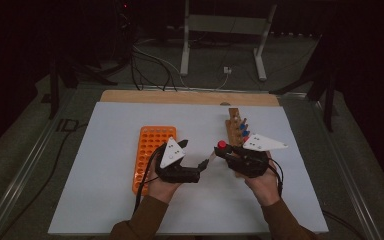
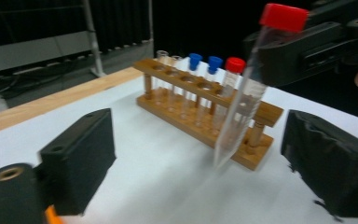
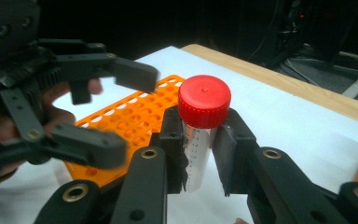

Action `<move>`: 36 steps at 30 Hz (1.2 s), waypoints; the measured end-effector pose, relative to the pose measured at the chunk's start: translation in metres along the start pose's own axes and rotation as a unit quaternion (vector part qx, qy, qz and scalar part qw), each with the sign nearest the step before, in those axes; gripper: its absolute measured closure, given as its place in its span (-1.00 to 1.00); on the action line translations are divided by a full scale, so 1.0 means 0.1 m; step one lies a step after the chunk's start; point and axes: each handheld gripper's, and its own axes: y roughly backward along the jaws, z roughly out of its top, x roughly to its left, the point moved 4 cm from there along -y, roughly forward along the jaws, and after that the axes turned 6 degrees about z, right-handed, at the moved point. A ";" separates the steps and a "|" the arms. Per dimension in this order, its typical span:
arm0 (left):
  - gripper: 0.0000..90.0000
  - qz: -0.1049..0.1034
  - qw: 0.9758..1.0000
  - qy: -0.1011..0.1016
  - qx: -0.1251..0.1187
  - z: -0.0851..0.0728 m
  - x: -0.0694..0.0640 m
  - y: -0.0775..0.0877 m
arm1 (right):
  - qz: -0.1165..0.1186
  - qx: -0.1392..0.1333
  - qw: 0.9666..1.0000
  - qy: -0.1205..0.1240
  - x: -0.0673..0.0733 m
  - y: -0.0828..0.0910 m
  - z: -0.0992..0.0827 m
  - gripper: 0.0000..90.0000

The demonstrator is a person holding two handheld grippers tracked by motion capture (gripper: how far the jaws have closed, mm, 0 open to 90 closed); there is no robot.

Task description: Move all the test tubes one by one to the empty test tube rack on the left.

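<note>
My right gripper (image 3: 200,158) is shut on a clear tube with a red cap (image 3: 204,100), gripped just under the cap. In the high view this tube (image 1: 222,145) stands upright in the right gripper (image 1: 221,151), beside the wooden rack (image 1: 234,120). My left gripper (image 1: 204,164) points at it from the left. Its jaws stand open (image 2: 200,154), and the held tube (image 2: 242,98) hangs beyond them, untouched. The wooden rack (image 2: 261,109) holds two blue-capped tubes (image 2: 195,59), one red-capped tube (image 2: 235,64) and uncapped ones. The left gripper (image 3: 121,109) hovers over the orange rack (image 3: 130,116).
The orange rack (image 1: 150,150) lies left of centre on a white board (image 1: 105,200). A wooden strip (image 1: 180,97) runs along the board's far edge. Behind the table are cables (image 1: 150,70) and a metal stand (image 1: 222,30). Bare board lies at front and far left.
</note>
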 end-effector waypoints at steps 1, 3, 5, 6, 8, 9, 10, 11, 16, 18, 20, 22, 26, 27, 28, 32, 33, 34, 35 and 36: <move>-0.63 -0.006 1.000 -0.003 0.002 0.00 -0.02 -0.02 | 0.001 0.001 1.000 0.001 0.01 -0.01 0.00 0.66; -0.62 -0.010 1.000 -0.011 0.008 -0.01 -0.06 -0.05 | 0.007 0.002 1.000 -0.001 0.03 -0.04 0.00 0.66; -0.54 -0.008 1.000 -0.018 0.012 -0.01 -0.09 -0.07 | 0.010 0.005 1.000 -0.002 0.04 -0.06 0.00 0.66; -0.48 -0.008 1.000 -0.022 0.014 -0.01 -0.11 -0.08 | 0.012 0.005 1.000 -0.002 0.05 -0.07 0.00 0.66; -0.24 -0.009 0.999 -0.027 0.015 -0.01 -0.12 -0.09 | 0.016 0.006 1.000 -0.001 0.07 -0.09 0.01 0.66; -0.12 -0.014 0.999 -0.035 0.018 -0.02 -0.14 -0.10 | 0.018 0.008 1.000 -0.001 0.08 -0.09 0.01 0.66; -0.01 -0.014 0.999 -0.035 0.018 -0.02 -0.14 -0.10 | 0.020 0.009 1.000 0.000 0.09 -0.10 0.01 0.66; 0.09 -0.020 0.999 -0.037 0.021 -0.02 -0.16 -0.11 | 0.023 0.009 1.000 -0.001 0.10 -0.11 0.01 0.66; 0.46 -0.026 0.998 -0.043 0.023 -0.03 -0.17 -0.11 | 0.027 0.012 1.000 0.000 0.13 -0.15 0.00 0.66; 0.60 -0.025 0.998 -0.049 0.025 -0.03 -0.17 -0.11 | 0.029 0.014 0.999 -0.002 0.13 -0.15 0.00 0.66; 0.66 -0.026 0.998 -0.052 0.026 -0.04 -0.17 -0.10 | 0.031 0.014 0.999 -0.002 0.13 -0.15 -0.01 0.66; 0.68 -0.029 0.998 -0.056 0.025 -0.04 -0.18 -0.10 | 0.035 0.014 0.999 -0.003 0.13 -0.15 -0.01 0.65; 0.68 -0.026 0.998 -0.051 0.026 -0.04 -0.16 -0.09 | 0.036 0.008 0.999 -0.003 0.13 -0.13 0.00 0.52; 0.68 -0.023 0.998 -0.043 0.025 -0.05 -0.13 -0.09 | 0.040 -0.004 0.999 -0.006 0.11 -0.09 0.01 0.30; 0.68 -0.021 0.999 -0.039 0.024 -0.05 -0.11 -0.09 | 0.043 -0.008 0.999 -0.007 0.11 -0.08 0.02 0.19; 0.68 -0.015 0.999 -0.028 0.022 -0.07 -0.05 -0.06 | 0.035 -0.025 0.999 -0.010 0.05 0.01 0.04 -0.22; 0.68 -0.012 1.000 -0.020 0.019 -0.08 -0.01 -0.04 | 0.031 -0.028 0.999 -0.012 0.04 0.03 0.03 -0.31; 0.68 -0.012 1.000 -0.020 0.019 -0.08 -0.01 -0.04 | 0.028 -0.030 0.999 -0.013 0.02 0.05 0.03 -0.40; 0.68 -0.010 1.000 -0.016 0.018 -0.09 0.01 -0.03 | 0.023 -0.030 0.999 -0.013 0.01 0.07 0.02 -0.48; 0.68 -0.008 1.000 -0.015 0.018 -0.10 0.03 -0.01 | 0.016 -0.029 0.999 -0.011 -0.01 0.08 0.01 -0.55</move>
